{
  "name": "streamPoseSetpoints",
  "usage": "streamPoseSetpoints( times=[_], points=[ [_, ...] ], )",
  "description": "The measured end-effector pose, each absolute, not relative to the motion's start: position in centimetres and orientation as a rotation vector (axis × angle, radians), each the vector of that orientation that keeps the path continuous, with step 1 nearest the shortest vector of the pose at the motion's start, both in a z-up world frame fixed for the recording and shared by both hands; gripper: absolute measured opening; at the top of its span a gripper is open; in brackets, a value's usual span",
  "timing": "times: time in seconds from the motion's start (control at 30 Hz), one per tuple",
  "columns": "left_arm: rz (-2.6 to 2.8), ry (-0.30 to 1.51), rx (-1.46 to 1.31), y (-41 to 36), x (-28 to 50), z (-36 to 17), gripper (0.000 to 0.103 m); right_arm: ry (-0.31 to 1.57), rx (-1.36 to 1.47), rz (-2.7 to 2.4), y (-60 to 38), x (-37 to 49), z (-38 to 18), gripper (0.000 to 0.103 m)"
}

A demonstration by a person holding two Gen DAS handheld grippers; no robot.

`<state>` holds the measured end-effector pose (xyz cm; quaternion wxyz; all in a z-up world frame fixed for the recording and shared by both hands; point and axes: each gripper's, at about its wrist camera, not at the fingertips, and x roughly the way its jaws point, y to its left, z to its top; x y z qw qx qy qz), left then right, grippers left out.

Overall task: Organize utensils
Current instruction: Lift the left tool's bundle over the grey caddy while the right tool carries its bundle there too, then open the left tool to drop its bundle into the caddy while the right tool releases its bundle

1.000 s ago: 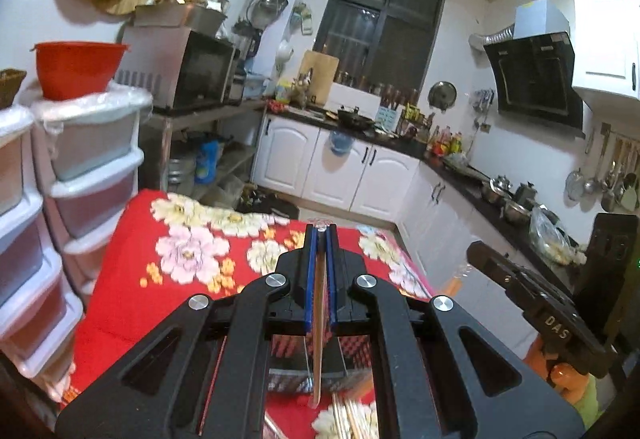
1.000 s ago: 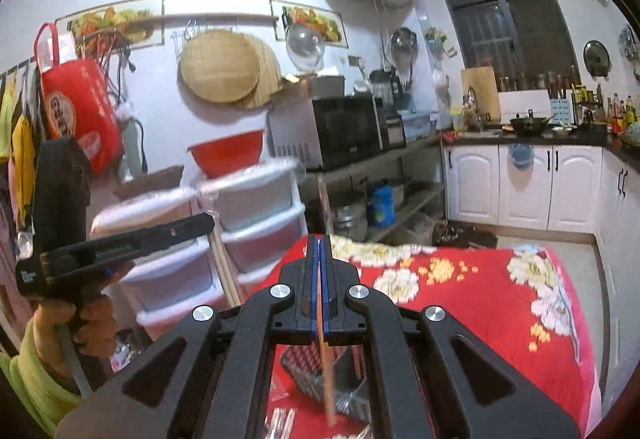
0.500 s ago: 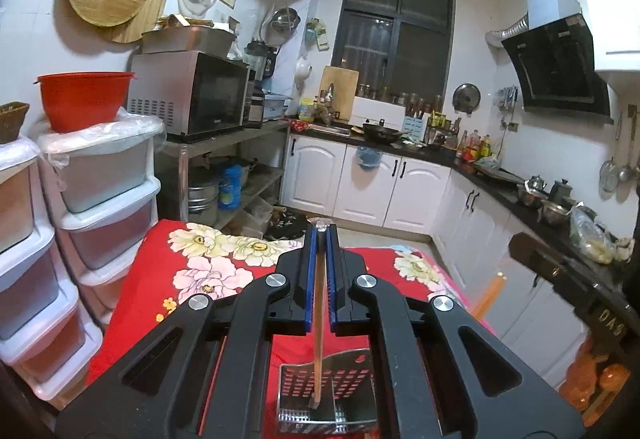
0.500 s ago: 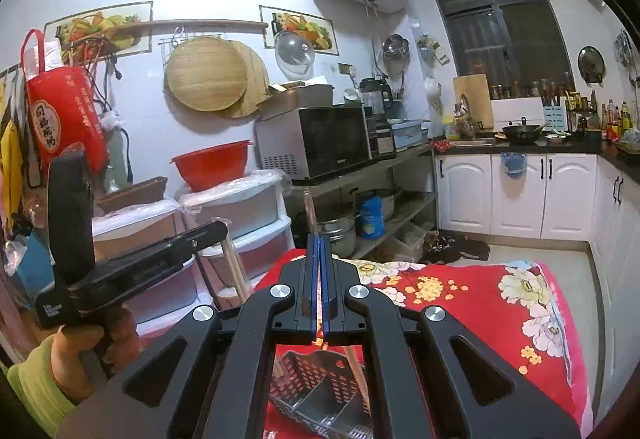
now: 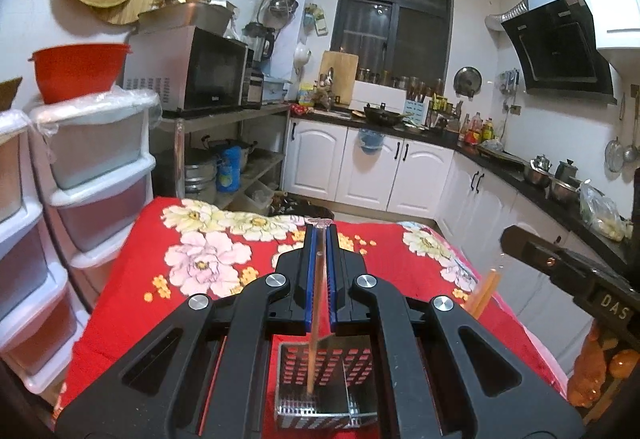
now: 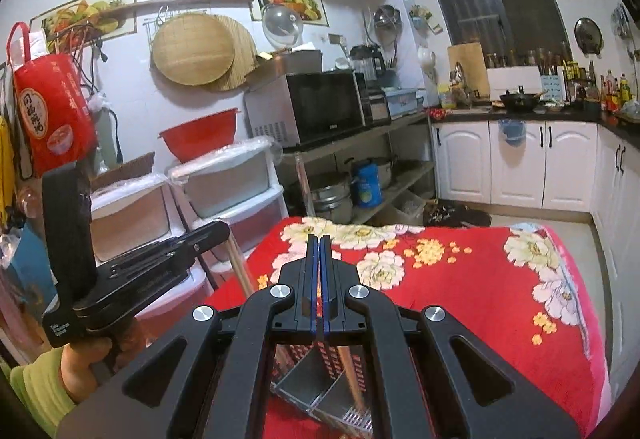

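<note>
My left gripper (image 5: pixel 319 235) is shut on a wooden chopstick (image 5: pixel 314 323) that hangs down with its tip inside the perforated metal utensil holder (image 5: pixel 324 387) on the red flowered cloth. My right gripper (image 6: pixel 319 241) has its blue pads nearly together; a chopstick (image 6: pixel 352 379) stands in the holder (image 6: pixel 320 395) just below its fingers, and I cannot tell whether the pads still grip it. The right gripper and its chopstick (image 5: pixel 482 293) show at the right of the left wrist view. The left gripper and its chopstick (image 6: pixel 240 271) show at the left of the right wrist view.
The table has a red flowered cloth (image 5: pixel 224 255). Stacked plastic drawers (image 5: pixel 92 175) with a red bowl stand to its left. A steel shelf with a microwave (image 5: pixel 192 71) is behind. White cabinets (image 5: pixel 360 167) and a dark counter run along the back and right.
Both grippers have tilted and moved over the holder. The left chopstick's tip now reaches into the holder. The right chopstick has slid down from between the pads into the holder.
</note>
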<state>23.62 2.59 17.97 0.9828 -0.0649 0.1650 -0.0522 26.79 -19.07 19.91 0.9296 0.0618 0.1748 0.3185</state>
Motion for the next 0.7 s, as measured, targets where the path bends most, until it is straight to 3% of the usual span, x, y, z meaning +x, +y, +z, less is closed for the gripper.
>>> streamPoseSetpoints(
  times=[0.7],
  points=[
    [-0.102, 0.434, -0.158, 3.5, 24.1, 14.2, 0.001, 0.439, 0.096, 0.506, -21.0, 27.5, 16.8, 0.005]
  ],
)
